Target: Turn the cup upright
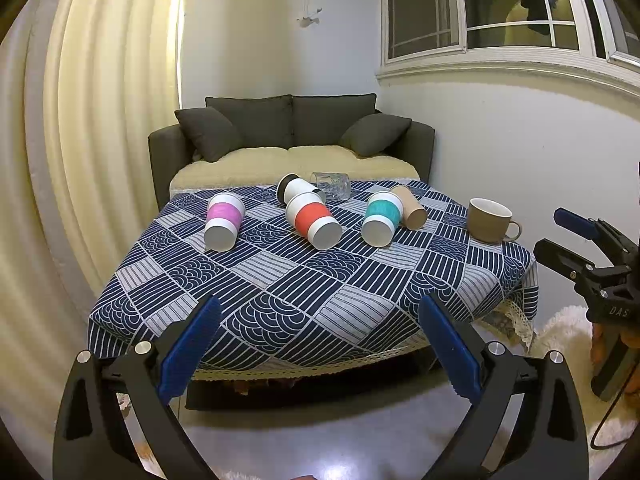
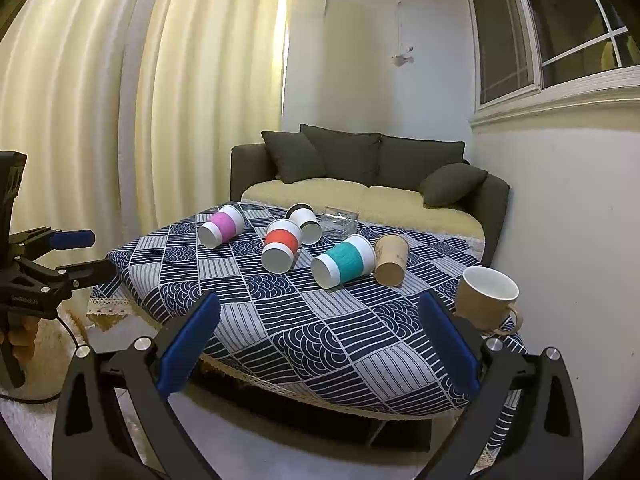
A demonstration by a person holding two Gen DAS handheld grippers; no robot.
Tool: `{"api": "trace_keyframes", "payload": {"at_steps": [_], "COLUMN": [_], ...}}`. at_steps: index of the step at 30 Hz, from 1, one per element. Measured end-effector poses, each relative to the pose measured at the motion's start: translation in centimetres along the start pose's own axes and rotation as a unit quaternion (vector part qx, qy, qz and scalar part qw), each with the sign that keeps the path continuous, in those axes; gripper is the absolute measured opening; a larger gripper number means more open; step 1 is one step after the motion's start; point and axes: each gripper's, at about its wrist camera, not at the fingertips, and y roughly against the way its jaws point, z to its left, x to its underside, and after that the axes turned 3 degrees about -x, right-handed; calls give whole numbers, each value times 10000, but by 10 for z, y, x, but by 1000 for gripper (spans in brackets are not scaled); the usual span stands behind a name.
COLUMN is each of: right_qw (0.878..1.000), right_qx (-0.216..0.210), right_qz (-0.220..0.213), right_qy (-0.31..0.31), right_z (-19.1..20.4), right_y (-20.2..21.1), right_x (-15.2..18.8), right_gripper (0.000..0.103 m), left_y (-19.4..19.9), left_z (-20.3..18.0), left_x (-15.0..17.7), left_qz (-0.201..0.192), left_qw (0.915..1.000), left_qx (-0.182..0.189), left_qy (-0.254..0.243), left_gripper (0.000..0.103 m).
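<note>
Paper cups (image 1: pixel 313 220), lying tipped on tablecloth (image 1: pixel 280 304): light, crushable, we judge; take mid-sleeve, gently. Our left gripper (image 1: pixel 318 354) and right gripper (image 2: pixel 318 354) gape wide, empty.

Light: warm indoor glow, moderately bright; strongest on the curtain (image 1: pixel 80 120) and the wall strip beside it, blown out near the top in the right wrist view
Window: window (image 1: pixel 500 8) panes dark; no light entering through them
Shadows: soft and short under the cups (image 1: pixel 312 220); deep shade beneath the table (image 1: pixel 280 308)
Glare: pale sheen on the floor (image 1: pixel 320 440); small highlights on the glass (image 1: pixel 331 185)
Distortion: heavy fisheye; curtain folds and window frame bow; black corners ring both views
Focus: centre fairly sharp; near blue pads (image 2: pixel 192 344) slightly soft; slight grain in dark areas such as the sofa (image 2: pixel 360 160)
</note>
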Motion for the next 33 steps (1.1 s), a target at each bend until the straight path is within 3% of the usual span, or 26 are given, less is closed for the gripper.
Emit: {"api": "trace_keyframes", "payload": {"at_steps": [33], "right_qw": [10000], "right_qx": [-37], "right_qz": [-2], "right_qy": [2], "right_z": [0], "right_y": [-1], "right_x": [2], "right_gripper": [98], "left_y": [-1], "left_z": [2], "left_x": [1], "left_qz": [-12], "left_qw": [10000], "left_qx": [-16], "left_qy": [-44], "left_gripper": [96]}}
